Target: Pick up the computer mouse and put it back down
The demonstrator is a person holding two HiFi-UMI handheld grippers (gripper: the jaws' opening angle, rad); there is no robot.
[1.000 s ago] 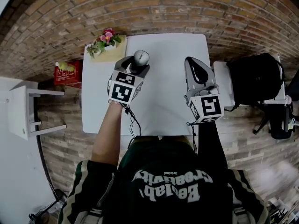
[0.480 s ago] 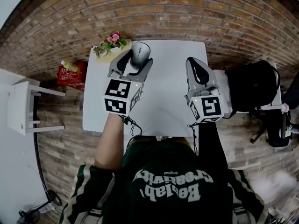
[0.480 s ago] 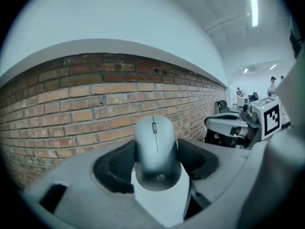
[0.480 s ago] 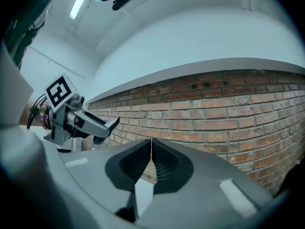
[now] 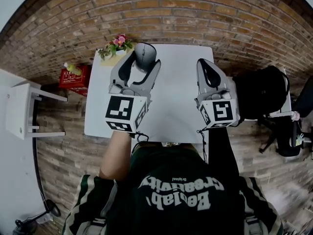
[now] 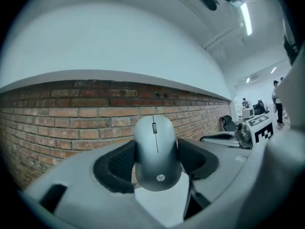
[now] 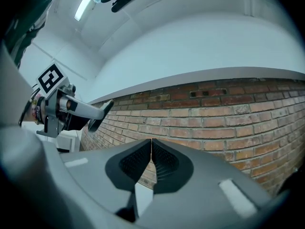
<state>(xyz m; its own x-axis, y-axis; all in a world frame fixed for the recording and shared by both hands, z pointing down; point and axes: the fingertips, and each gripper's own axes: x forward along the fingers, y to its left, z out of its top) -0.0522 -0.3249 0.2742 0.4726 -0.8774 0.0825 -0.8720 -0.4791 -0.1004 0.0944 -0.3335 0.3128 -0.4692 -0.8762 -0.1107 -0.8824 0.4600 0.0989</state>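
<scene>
The left gripper (image 5: 142, 58) is pinching the computer mouse (image 5: 145, 52) by its two sides, and the dark pads (image 6: 118, 163) are pressing against the grey shell on either flank. In the left gripper view the mouse (image 6: 156, 151) is sitting level between the jaws, its scroll wheel facing up and its logo end pointing back towards the camera, with the brick wall (image 6: 57, 109) showing behind it and a strip of white table beneath it, so it is hanging clear of the surface. From the head view it is hovering over the table's (image 5: 171, 106) far edge, near the far-left corner, just beside the potted flowers (image 5: 116, 43) standing at that corner. The right gripper (image 5: 205, 66) is hovering along the table's right edge, well apart from the mouse, and its jaws are pressing together with nothing between them, as the right gripper view is showing (image 7: 151, 151). A red crate (image 5: 73, 75) is sitting on the floor off the left edge.
</scene>
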